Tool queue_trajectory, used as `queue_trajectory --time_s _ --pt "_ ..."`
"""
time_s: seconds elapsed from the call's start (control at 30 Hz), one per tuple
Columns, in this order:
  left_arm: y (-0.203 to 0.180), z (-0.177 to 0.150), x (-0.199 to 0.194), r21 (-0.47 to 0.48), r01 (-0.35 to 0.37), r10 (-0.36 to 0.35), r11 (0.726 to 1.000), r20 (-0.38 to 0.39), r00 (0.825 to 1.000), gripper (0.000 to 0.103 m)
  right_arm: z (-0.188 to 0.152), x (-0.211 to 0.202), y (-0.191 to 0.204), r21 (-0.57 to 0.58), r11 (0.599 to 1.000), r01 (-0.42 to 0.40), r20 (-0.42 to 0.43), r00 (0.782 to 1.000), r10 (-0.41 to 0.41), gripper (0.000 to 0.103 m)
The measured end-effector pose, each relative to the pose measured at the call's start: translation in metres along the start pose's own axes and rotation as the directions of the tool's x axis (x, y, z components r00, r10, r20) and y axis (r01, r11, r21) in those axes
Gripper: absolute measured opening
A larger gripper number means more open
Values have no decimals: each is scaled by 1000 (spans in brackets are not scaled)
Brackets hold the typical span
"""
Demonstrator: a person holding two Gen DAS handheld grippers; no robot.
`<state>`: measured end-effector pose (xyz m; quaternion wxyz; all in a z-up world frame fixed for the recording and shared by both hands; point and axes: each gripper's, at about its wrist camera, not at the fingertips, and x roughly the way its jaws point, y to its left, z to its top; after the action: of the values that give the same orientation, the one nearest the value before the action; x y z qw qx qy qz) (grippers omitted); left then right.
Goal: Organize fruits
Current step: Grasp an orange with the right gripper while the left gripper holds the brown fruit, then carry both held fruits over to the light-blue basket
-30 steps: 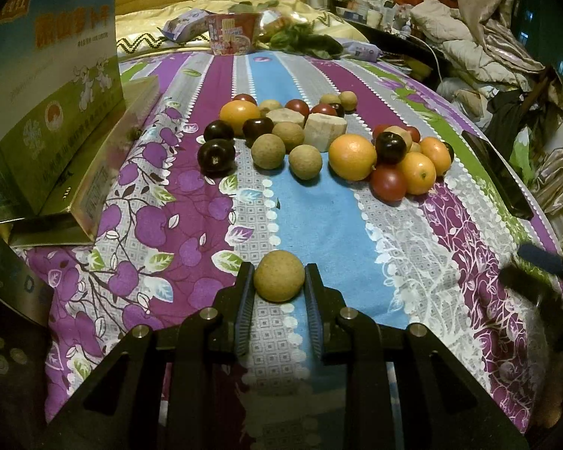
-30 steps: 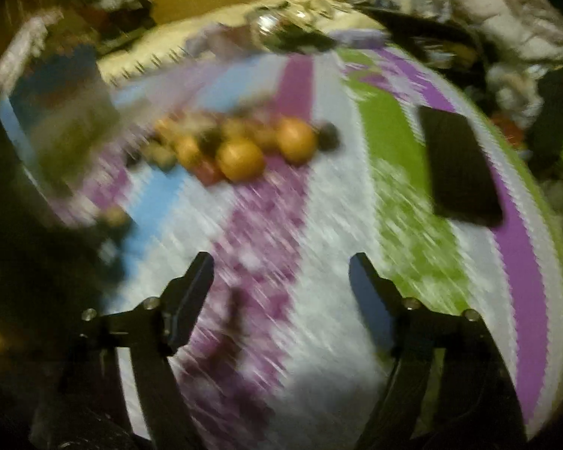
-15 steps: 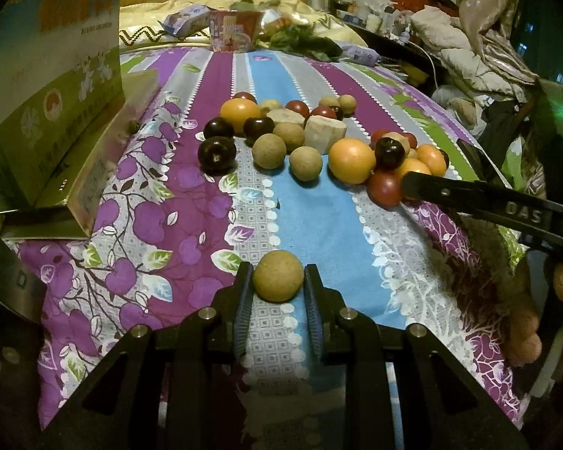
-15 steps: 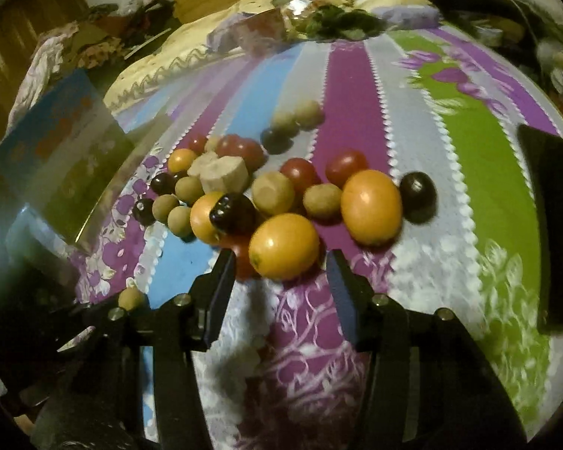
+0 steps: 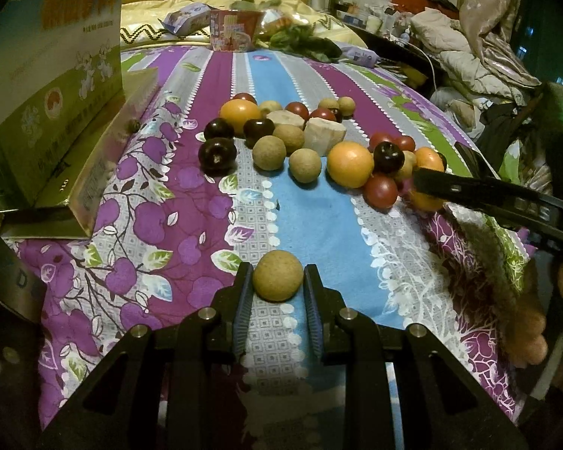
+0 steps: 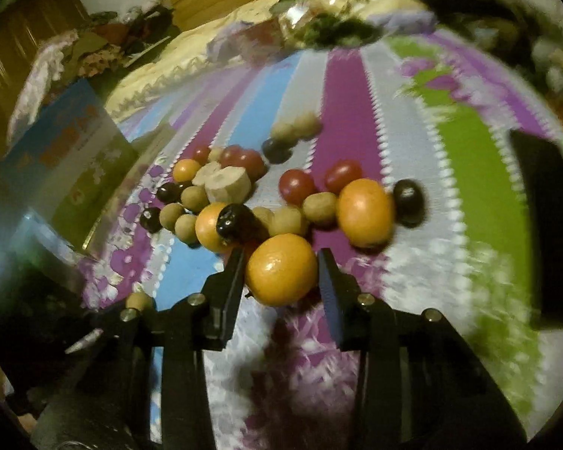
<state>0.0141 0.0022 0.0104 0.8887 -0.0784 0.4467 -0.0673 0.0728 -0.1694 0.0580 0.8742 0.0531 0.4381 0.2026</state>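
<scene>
My left gripper (image 5: 277,281) is shut on a round tan longan (image 5: 277,275), low over the striped bedspread (image 5: 311,206). A pile of fruit lies farther back: oranges (image 5: 349,164), dark plums (image 5: 217,155), red tomatoes (image 5: 381,191), tan longans (image 5: 304,165) and pale cut pieces (image 5: 324,135). My right gripper (image 6: 281,266) is open, its fingers either side of the nearest orange (image 6: 281,269) at the front of the pile, small gaps showing. Its finger (image 5: 469,189) reaches into the left wrist view from the right.
An open green and blue carton (image 5: 52,86) stands at the left of the bedspread. A black phone (image 6: 548,225) lies on the right. Snack packets and a noodle cup (image 5: 231,30) sit by the headboard. Clothes are piled right of the bed.
My right gripper has moved forward into the pile until its fingers flank the front orange. My left gripper has stayed put with the longan in it.
</scene>
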Motion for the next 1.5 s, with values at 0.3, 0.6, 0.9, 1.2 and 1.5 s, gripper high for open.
queue_trajectory --time_s 0.3,0.6,0.9,1.2,1.5 --pt "-20 8 -52 30 -90 88 995 80 993 26 -31 -72 33 -83 944 319 105 945 -310 39" --pt "-34 23 -142 34 -131 118 991 255 960 26 -28 -115 66 -85 938 335 208 927 -312 39" --pt "-11 34 -183 -10 -143 139 990 295 945 26 -17 -134 88 -97 937 336 263 916 -301 39" --pt "66 48 -242 -161 -239 281 957 334 900 26 6 -140 143 -169 945 280 299 928 -222 39" --pt "139 43 -303 -298 -304 401 905 352 846 26 35 -133 238 -290 940 179 319 944 -82 39"
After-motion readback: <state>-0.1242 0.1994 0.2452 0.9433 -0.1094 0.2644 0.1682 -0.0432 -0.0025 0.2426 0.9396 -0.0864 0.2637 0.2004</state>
